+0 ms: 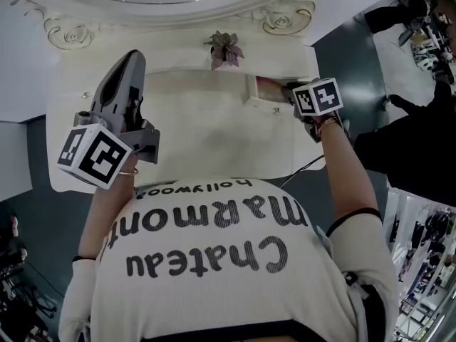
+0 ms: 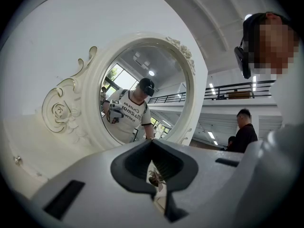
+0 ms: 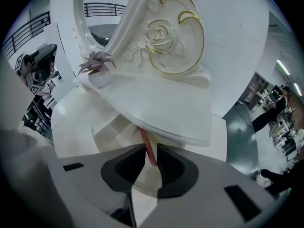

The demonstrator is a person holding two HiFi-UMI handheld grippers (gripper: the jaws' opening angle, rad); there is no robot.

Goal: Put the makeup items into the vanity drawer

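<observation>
A pink stick [image 3: 144,137] is grasped in the right claw [image 3: 150,150], its long axis pointed up and away into the open drawer [image 3: 107,127], partly hidden under a ledge [image 3: 161,108]. Only the head view shows the table [image 1: 199,127] and the left claw [image 1: 134,54], raised, clenched on nothing. A small plant [image 1: 225,48] is stood nearby.

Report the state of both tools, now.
Left tool: shut, nothing held.
Right tool: appears shut on a thin pink stick.
</observation>
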